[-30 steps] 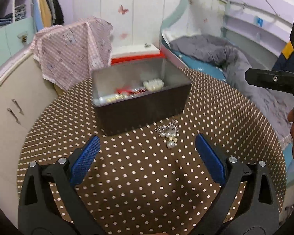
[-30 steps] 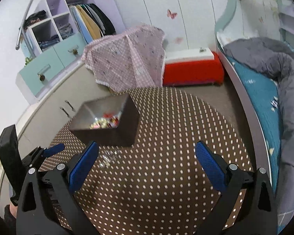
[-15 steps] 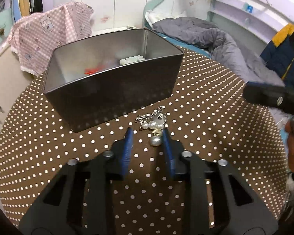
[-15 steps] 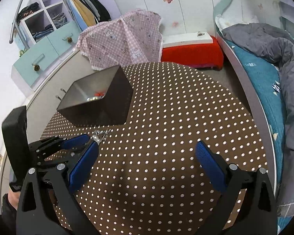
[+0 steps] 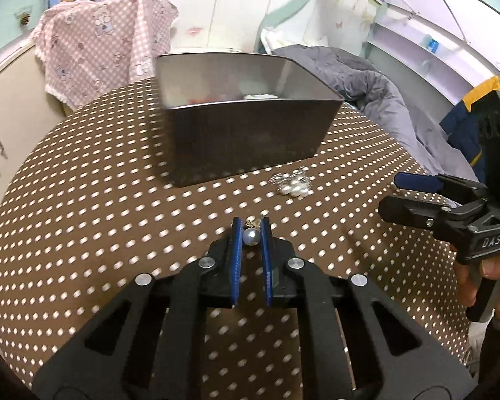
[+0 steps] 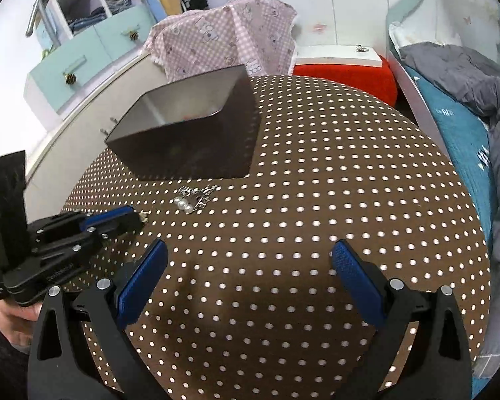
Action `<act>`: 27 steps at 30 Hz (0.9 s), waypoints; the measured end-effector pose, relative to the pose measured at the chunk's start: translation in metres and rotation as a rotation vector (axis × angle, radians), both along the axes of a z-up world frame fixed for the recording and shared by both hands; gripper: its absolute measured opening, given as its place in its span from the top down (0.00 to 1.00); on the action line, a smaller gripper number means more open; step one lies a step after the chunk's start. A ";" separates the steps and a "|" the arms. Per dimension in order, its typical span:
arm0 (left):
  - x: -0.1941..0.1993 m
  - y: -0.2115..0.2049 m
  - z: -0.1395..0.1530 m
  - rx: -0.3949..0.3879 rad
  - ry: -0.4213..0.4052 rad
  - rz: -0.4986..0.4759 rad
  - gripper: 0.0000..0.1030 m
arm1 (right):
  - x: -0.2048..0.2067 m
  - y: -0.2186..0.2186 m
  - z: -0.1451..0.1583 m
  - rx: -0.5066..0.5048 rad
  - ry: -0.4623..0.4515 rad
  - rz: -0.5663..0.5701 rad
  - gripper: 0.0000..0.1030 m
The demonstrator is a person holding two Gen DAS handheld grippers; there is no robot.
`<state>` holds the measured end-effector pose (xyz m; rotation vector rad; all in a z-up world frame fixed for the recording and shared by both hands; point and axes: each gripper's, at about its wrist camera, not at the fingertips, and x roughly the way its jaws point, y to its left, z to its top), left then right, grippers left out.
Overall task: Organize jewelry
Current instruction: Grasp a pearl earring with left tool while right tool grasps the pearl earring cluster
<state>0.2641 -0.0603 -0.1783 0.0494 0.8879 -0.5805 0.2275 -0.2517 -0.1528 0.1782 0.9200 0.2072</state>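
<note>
My left gripper (image 5: 251,230) is shut on a pearl earring (image 5: 251,236), its pearl pinched between the blue pads just above the table; it also shows in the right wrist view (image 6: 130,220). A small pile of pearl and silver jewelry (image 5: 291,185) lies on the table in front of the dark metal box (image 5: 246,140), which holds red and white pieces. The pile (image 6: 193,200) and box (image 6: 190,143) also show in the right wrist view. My right gripper (image 6: 246,283) is open and empty above the table; it appears at the right of the left wrist view (image 5: 416,196).
The round table (image 6: 316,220) has a brown polka-dot cloth. A pink checked cloth (image 6: 223,40) hangs behind the box. A red bench (image 6: 346,73) and a bed with grey bedding (image 6: 466,76) stand to the right, cabinets (image 6: 83,56) to the left.
My left gripper closed from wide open onto the pearl earring and drew it back from the pile. The right gripper moved lower and closer to the table, still open.
</note>
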 end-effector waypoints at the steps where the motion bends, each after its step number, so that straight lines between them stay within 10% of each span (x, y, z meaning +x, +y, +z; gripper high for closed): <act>1: 0.000 0.003 0.001 -0.001 -0.001 0.007 0.89 | 0.001 0.007 -0.001 -0.007 0.000 0.011 0.08; 11: -0.004 0.012 -0.001 0.082 -0.010 0.060 0.88 | 0.022 0.048 -0.010 -0.107 -0.018 0.085 0.08; 13: -0.003 0.012 0.000 0.081 -0.011 0.053 0.81 | 0.029 0.051 -0.009 -0.120 -0.026 0.090 0.08; 15: -0.003 0.011 0.001 0.081 -0.020 0.049 0.53 | 0.037 0.053 -0.009 -0.135 -0.032 0.096 0.08; 18: -0.001 0.010 0.000 0.079 -0.015 0.046 0.53 | 0.048 0.059 -0.013 -0.160 -0.033 0.115 0.08; 23: 0.002 0.015 0.000 0.051 0.002 0.045 0.90 | 0.054 0.078 -0.019 -0.240 -0.052 0.160 0.41; 27: 0.000 0.019 0.001 0.043 -0.007 0.053 0.89 | 0.051 0.077 -0.018 -0.242 -0.059 0.177 0.87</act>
